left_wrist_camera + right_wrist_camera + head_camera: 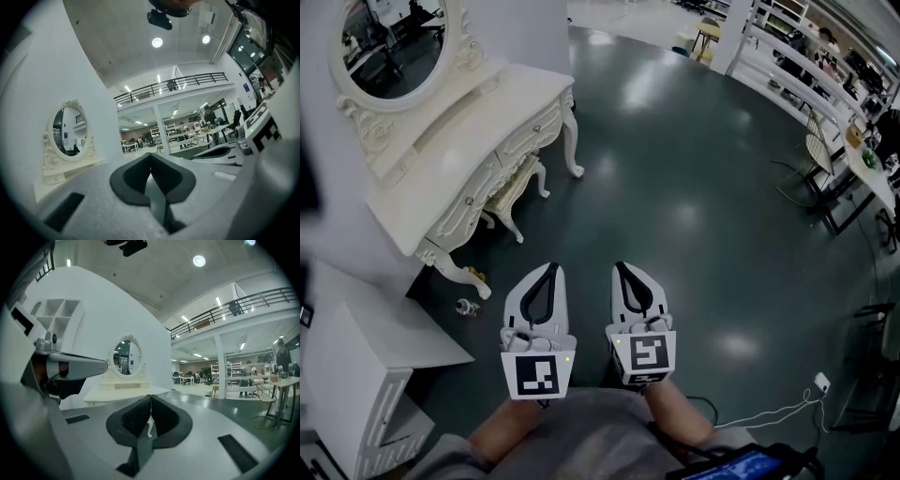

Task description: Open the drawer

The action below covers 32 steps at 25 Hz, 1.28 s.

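Note:
A cream dressing table (pixel 441 159) with an oval mirror (pixel 394 42) stands at the upper left, its drawers (pixel 528 133) shut along the front edge. Both grippers hang side by side over the dark floor, well short of the table and level. My left gripper (pixel 550 268) is shut with nothing in it; its jaws meet in the left gripper view (pixel 150 155), with the table (pixel 65 166) far off to the left. My right gripper (pixel 622 268) is also shut and empty (pixel 150 397), and the dressing table (pixel 125 392) lies straight ahead of it.
A cream stool (pixel 514 190) is tucked under the dressing table. A white cabinet (pixel 356 375) stands at the lower left, and a small object (pixel 467 307) lies on the floor near a table leg. A white cable with a plug (pixel 818 382) runs at the lower right; desks and chairs (pixel 825 159) line the right side.

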Available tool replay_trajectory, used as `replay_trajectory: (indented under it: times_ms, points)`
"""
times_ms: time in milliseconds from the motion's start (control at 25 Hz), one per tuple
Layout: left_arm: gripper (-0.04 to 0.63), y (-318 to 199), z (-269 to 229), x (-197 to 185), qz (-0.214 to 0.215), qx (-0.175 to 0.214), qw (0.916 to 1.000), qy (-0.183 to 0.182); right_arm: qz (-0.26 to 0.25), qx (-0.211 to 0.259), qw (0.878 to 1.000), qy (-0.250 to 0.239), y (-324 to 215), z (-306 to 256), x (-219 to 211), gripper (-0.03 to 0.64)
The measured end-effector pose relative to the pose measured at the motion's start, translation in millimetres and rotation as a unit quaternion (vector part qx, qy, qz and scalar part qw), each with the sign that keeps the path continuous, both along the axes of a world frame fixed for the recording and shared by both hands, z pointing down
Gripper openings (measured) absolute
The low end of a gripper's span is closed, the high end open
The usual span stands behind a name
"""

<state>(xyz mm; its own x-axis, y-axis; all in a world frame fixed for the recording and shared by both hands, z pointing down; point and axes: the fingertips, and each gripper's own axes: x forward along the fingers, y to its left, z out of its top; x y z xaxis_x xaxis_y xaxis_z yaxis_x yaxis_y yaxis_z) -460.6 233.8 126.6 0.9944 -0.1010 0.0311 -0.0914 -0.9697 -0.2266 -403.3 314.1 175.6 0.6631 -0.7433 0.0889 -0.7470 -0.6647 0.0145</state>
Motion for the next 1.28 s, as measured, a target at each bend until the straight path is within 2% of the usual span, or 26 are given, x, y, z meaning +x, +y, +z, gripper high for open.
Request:
replay_trajectory:
  times_ms: [160,280,560,880,1280]
  points:
    - [0.015,23,4,27,-0.023,-0.017,0.9996,0.005,-0.019,-0.002,1.0,0.001,23,0,29,0.014]
    - [0.015,36,8,44,-0.033,-0.016,0.9993,0.005,-0.024,-0.01,1.0,0.002,37,5,50,0.014]
    - [0.015,32,20,85,-0.047,-0.014,0.9988,-0.004,-0.048,-0.017,0.999,-0.005,31,21,89,0.014]
    - [0.015,-5,35,145,-0.047,-0.009,0.9987,-0.016,-0.051,-0.019,0.999,-0.009,-6,37,148,0.014]
    - [0.015,-93,39,237,-0.047,-0.013,0.9982,-0.033,-0.055,-0.022,0.998,-0.024,-100,42,238,0.014]
